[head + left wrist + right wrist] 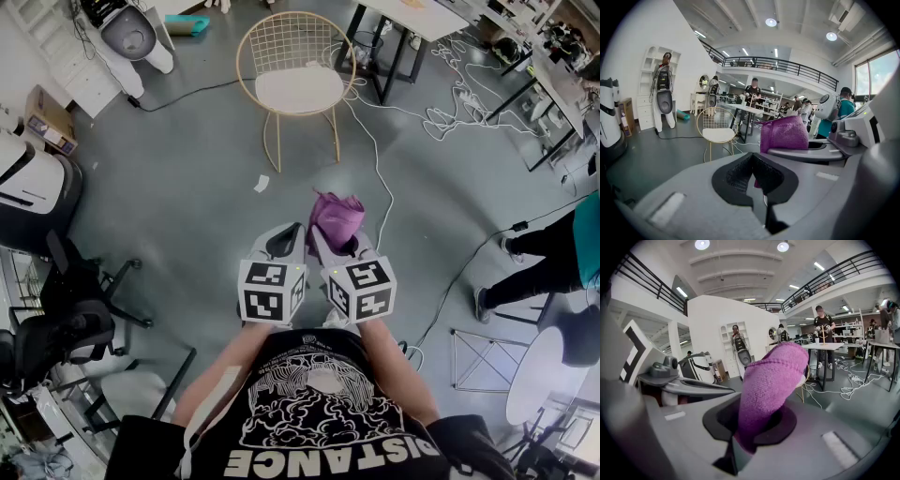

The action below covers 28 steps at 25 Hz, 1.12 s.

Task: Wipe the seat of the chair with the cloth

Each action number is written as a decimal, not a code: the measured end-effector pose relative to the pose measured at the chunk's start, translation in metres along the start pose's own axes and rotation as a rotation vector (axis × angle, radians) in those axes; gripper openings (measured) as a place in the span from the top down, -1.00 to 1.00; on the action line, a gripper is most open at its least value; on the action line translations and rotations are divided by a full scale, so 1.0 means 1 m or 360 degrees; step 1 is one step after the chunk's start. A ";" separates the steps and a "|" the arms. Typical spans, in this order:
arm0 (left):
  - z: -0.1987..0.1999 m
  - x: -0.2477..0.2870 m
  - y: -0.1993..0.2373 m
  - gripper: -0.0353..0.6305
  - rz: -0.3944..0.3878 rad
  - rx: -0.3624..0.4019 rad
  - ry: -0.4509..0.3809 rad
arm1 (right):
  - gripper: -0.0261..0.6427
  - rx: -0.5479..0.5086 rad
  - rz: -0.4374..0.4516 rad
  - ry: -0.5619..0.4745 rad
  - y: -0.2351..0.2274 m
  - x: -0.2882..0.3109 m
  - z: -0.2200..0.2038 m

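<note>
Your right gripper [749, 430] is clamped on the bunched lower end of the purple cloth [771, 378]. The cloth is soft, light and floppy, so grip it bunched. Your left gripper [752, 174] appears closed on nothing, and the chair [298, 90] stands well ahead.

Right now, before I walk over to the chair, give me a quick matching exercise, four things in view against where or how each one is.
Things:
1. purple cloth
2. gold wire chair
3. left tongs
4. white scrap

Place or state:
A. shut, nothing between them
B. lying on the grey floor, short of the chair
C. clamped in the right tongs
D. standing ahead, white seat bare

Pairs: 1-C, 2-D, 3-A, 4-B
</note>
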State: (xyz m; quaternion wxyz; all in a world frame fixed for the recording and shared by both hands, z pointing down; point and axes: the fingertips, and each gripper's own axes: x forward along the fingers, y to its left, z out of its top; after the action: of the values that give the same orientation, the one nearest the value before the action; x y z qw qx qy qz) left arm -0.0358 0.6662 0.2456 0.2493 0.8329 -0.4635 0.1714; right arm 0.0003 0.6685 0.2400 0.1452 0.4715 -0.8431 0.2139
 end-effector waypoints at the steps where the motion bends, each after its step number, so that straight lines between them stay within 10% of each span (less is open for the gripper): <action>1: -0.002 -0.002 0.002 0.89 -0.0002 -0.0001 0.0001 | 0.75 0.0000 -0.0001 0.0000 0.002 0.001 -0.001; 28: 0.009 -0.023 0.088 0.89 -0.0059 -0.0030 -0.0035 | 0.75 -0.0004 -0.0042 0.0000 0.064 0.065 0.011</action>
State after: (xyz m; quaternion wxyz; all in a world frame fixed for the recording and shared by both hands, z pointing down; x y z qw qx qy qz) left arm -0.1224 0.6371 0.2489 0.2551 0.8407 -0.4524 0.1531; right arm -0.0888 0.6452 0.2447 0.1486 0.4824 -0.8371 0.2108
